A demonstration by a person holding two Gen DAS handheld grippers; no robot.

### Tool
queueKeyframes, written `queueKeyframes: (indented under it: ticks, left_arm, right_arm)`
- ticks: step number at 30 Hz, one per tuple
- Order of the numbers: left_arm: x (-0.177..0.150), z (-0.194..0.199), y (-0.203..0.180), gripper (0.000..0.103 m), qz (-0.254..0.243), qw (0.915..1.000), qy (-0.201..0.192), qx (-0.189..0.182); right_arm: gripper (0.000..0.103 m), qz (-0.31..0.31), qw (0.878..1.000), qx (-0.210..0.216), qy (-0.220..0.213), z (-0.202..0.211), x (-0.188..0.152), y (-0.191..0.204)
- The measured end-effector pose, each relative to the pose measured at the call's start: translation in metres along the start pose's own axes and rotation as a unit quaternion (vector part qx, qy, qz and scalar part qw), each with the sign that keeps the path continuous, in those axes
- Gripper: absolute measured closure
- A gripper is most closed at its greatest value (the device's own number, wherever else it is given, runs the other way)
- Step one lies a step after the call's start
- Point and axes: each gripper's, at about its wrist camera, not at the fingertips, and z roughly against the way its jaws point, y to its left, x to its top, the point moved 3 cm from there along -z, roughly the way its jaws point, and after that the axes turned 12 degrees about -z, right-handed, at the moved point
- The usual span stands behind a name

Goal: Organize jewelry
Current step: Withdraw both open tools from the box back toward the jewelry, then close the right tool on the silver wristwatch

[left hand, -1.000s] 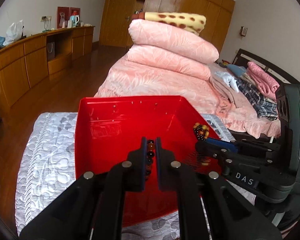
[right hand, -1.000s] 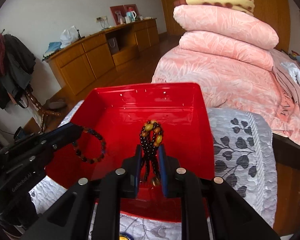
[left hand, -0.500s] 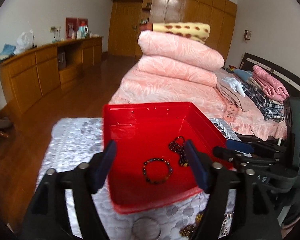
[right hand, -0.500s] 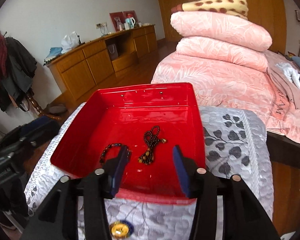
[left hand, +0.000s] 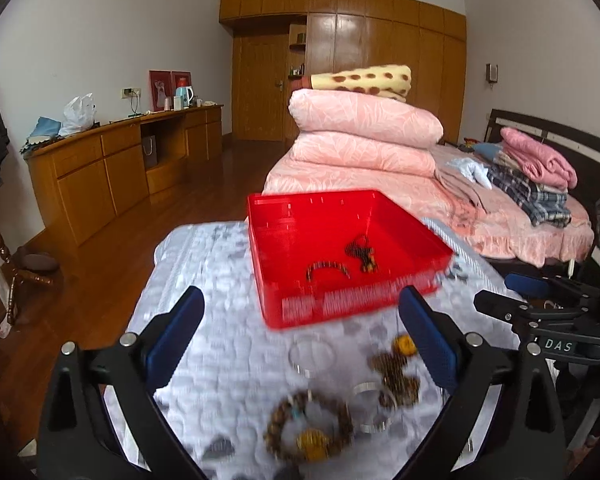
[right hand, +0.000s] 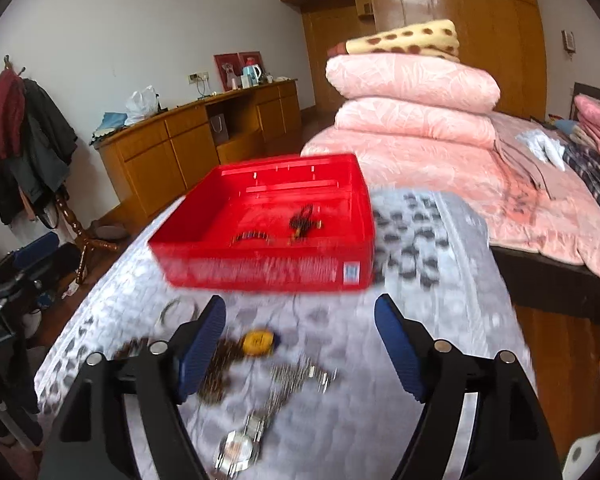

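Observation:
The red tray [left hand: 268, 240] stands on the grey quilted table cover and holds a dark bead bracelet [left hand: 327, 270] and a dark necklace [left hand: 362, 254]. My left gripper [left hand: 300, 304] hangs short of the tray, its jaws opening with nothing between them. Below it lie a brown bead bracelet [left hand: 308, 428], a silver bangle [left hand: 312, 354] and a heap of brown beads [left hand: 396, 376]. My right gripper [right hand: 300, 308] is also back from the tray [right hand: 260, 268], jaws opening and empty. Under it lie a watch [right hand: 240, 444], a silver chain [right hand: 296, 380] and a yellow pendant [right hand: 258, 342].
A bed with stacked pink quilts [left hand: 364, 136] stands behind and right of the table. A wooden sideboard [left hand: 100, 172] runs along the left wall and a coat stand [right hand: 28, 144] is at far left. The table's right edge [right hand: 496, 264] drops to the floor.
Both grippers were shut on bead strings over the tray. They opened, left the bracelet and necklace lying in it, and drew back, bringing the loose jewelry in front of the tray into view.

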Motion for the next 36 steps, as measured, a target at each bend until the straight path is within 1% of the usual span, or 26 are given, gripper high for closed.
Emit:
queueKeyframes:
  ticks: [2,5,7,11,16,22,25,27,30,34,36]
  left_arm:
    - [-0.012,0.006,-0.007,0.008,-0.009,0.9999,0.011,0.002]
    - [-0.025,0.011,-0.014,0.008,-0.009,0.9997,0.022,0.011]
    - [-0.036,0.014,-0.017,0.008,0.0,0.9994,0.034,0.012]
    - [-0.055,0.016,-0.022,0.008,0.018,0.9981,0.056,0.015]
    - [-0.077,0.014,-0.03,0.008,0.018,0.9963,0.08,0.024]
    - [-0.098,0.009,-0.026,0.008,0.025,0.9935,0.108,0.025]
    - [-0.103,0.01,-0.023,0.008,0.029,0.993,0.112,0.024]
    - [-0.106,0.011,-0.021,0.008,0.032,0.9929,0.113,0.022]
    - [-0.108,0.012,-0.017,0.008,0.039,0.9927,0.113,0.018]
    - [-0.109,0.011,-0.016,0.008,0.043,0.9926,0.113,0.01]
    - [-0.108,0.011,-0.017,0.008,0.044,0.9926,0.113,0.006]
  right_arm:
    - [0.027,-0.006,1.0,-0.001,0.007,0.005,-0.012,-0.001]
    - [0.028,-0.011,1.0,-0.018,0.019,0.009,-0.029,-0.003]
    - [0.028,-0.018,0.999,-0.021,0.034,0.01,-0.042,-0.005]
    - [0.028,-0.024,0.998,-0.036,0.048,0.009,-0.062,-0.007]
    - [0.03,-0.023,0.997,-0.043,0.056,0.006,-0.076,0.0]
    - [0.034,-0.012,0.996,-0.053,0.066,0.001,-0.089,0.013]
    - [0.039,-0.011,0.995,-0.062,0.071,-0.003,-0.092,0.016]
    - [0.044,-0.011,0.995,-0.064,0.076,-0.006,-0.094,0.017]
    - [0.049,-0.011,0.994,-0.069,0.088,-0.012,-0.098,0.018]
    - [0.051,0.005,0.992,-0.081,0.095,-0.017,-0.101,0.023]
    - [0.059,0.007,0.992,-0.085,0.095,-0.017,-0.101,0.022]
